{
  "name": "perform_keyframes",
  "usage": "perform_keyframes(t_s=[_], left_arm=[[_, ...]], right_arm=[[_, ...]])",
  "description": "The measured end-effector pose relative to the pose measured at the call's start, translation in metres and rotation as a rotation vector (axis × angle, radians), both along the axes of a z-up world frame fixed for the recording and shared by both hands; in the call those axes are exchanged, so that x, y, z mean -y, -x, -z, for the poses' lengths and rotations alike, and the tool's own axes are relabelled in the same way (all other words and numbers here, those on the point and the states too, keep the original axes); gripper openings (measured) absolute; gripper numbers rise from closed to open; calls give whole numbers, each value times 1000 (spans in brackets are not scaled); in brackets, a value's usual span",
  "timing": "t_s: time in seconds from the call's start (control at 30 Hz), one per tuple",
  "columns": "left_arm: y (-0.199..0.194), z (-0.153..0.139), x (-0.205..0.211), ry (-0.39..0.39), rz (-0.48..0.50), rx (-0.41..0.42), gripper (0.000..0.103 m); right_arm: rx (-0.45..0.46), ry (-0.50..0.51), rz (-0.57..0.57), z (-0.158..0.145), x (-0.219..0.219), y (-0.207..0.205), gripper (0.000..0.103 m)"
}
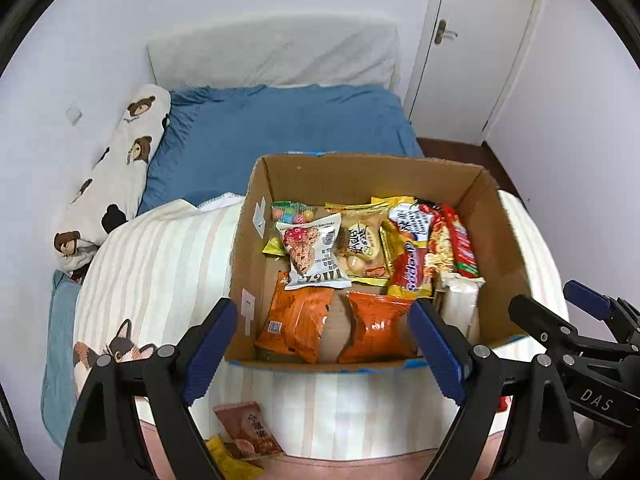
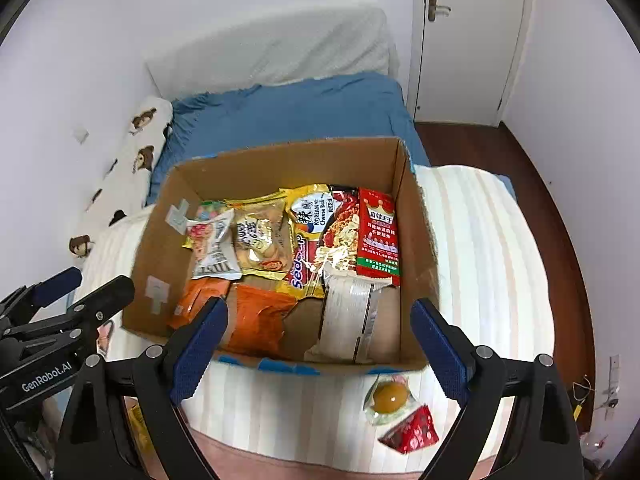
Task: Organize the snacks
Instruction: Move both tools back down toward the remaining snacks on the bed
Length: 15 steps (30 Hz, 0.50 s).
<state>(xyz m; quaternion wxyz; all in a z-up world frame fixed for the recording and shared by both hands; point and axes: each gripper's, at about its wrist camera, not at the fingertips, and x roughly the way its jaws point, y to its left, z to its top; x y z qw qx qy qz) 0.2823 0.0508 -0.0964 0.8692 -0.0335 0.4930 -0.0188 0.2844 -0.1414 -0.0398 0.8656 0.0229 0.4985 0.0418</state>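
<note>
Box: the cardboard box point(image 1: 500, 236) stands on the striped blanket point(image 1: 160, 272) on the bed, at 12 o'clock from both grippers.
Done: many snack packets lie inside, among them two orange bags point(image 1: 294, 322) at the near wall.
Left: a brown packet point(image 1: 250, 430) at 6 o'clock of the box, a yellow round snack point(image 2: 387, 398) and a red packet point(image 2: 410, 430) at 5 o'clock.
Left gripper point(image 1: 324, 354): jaws apart, empty.
Right gripper point(image 2: 320, 350): jaws apart, empty.
Progress: I judge it mostly finished.
</note>
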Motion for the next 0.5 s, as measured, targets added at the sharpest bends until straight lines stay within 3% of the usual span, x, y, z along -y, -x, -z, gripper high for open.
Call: perform_keyframes(t_s=[0.3,0.5], left_arm=[[42,-27,7,-6,3,91,88],[64,-19,8,-4,-28,95,88]], right_arm=[[72,-31,11,-29,6,50,95],[31,-98,73,-13,29,74,95]])
